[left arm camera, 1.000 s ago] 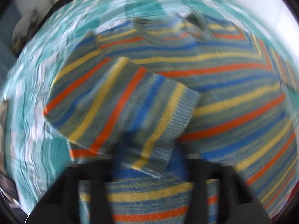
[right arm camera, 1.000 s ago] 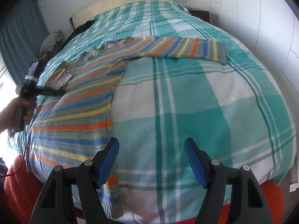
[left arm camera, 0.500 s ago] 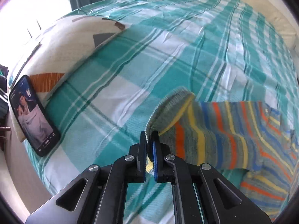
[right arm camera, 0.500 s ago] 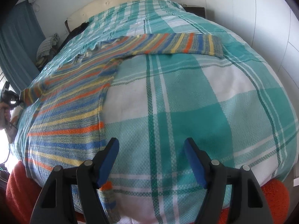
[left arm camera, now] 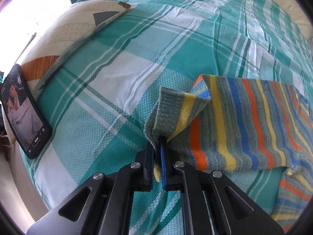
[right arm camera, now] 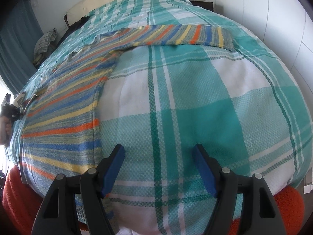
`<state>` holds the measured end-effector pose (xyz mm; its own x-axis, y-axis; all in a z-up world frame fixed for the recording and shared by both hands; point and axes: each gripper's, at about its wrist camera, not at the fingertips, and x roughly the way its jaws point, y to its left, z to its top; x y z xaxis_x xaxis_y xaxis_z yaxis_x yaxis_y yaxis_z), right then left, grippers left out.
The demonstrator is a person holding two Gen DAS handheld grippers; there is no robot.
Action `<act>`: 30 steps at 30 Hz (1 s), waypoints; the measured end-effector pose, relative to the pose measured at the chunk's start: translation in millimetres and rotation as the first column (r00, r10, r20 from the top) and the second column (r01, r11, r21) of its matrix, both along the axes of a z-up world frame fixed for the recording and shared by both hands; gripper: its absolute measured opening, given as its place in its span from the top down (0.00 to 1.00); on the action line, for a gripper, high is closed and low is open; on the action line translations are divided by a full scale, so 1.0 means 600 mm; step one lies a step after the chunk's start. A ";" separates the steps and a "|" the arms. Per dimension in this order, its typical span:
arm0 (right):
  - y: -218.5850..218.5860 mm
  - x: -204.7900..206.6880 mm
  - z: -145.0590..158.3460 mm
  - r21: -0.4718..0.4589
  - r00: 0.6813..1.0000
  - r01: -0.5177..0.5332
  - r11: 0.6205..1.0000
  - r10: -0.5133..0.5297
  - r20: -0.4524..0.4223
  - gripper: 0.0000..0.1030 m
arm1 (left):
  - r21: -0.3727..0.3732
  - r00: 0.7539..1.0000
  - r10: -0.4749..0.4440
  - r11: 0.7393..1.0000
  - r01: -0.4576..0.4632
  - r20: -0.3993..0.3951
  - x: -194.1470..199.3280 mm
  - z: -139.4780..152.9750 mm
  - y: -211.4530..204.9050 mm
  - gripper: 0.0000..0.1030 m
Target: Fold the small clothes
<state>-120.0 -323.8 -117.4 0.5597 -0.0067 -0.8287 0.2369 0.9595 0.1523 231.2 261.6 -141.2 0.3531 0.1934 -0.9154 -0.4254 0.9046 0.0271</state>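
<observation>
Left gripper (left arm camera: 158, 146) is pinching the sleeve cuff (left arm camera: 172, 113) of the striped sweater (right arm camera: 64, 105), which is lying flat on the plaid bed cover (right arm camera: 195, 98). Right gripper (right arm camera: 158, 166) is hovering wide apart over the bed, holding nothing. Phone (left arm camera: 21, 111) is lying near the bed's edge.

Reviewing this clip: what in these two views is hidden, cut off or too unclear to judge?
- Left wrist: the cuff edge of the sweater sleeve inside the left gripper is hidden by the pads.
- Left wrist: the phone picture is too small to read.
- Right wrist: the sweater hem is hidden behind the right gripper.
- Right wrist: the left hand is cut by the edge.
</observation>
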 end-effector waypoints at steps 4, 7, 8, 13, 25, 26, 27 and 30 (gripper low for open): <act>-0.013 -0.006 0.011 0.036 1.000 0.014 0.999 -0.015 0.007 0.29 | -0.013 0.998 -0.031 0.999 0.031 0.052 -0.058 0.039 -0.007 0.37; -0.029 -0.020 0.032 0.091 1.000 0.008 0.996 -0.009 0.011 0.29 | -0.159 0.982 -0.147 0.973 0.165 0.118 -0.153 0.057 -0.045 0.35; -0.030 -0.024 0.038 0.119 1.000 -0.010 0.993 0.009 0.008 0.29 | -0.236 0.968 -0.225 0.940 0.247 0.115 -0.189 0.051 -0.071 0.35; 0.020 -0.036 0.037 0.317 0.959 -0.237 0.918 0.274 -0.075 0.29 | -0.315 0.876 -0.483 0.830 0.461 0.011 -0.305 -0.010 -0.198 0.34; 0.108 -0.006 -0.016 0.330 0.903 -0.314 0.890 0.387 -0.186 0.94 | -0.254 0.784 -0.613 0.778 0.575 -0.101 -0.371 -0.045 -0.303 0.96; 0.108 -0.006 -0.010 0.326 0.904 -0.311 0.893 0.383 -0.187 0.94 | -0.253 0.781 -0.616 0.775 0.579 -0.100 -0.374 -0.045 -0.305 0.97; 0.107 -0.007 -0.003 0.310 0.905 -0.311 0.899 0.380 -0.194 0.94 | -0.257 0.784 -0.613 0.776 0.576 -0.098 -0.379 -0.042 -0.304 0.98; 0.100 -0.020 0.031 0.259 0.899 -0.321 0.911 0.380 -0.219 0.95 | -0.308 0.787 -0.610 0.769 0.560 -0.092 -0.395 -0.027 -0.288 0.99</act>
<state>-132.0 -263.6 -98.9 0.2585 0.3410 -0.9038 -0.0501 0.9391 0.3400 -5.9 88.6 -157.2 0.1492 -0.2414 -0.9589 0.1785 0.9604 -0.2140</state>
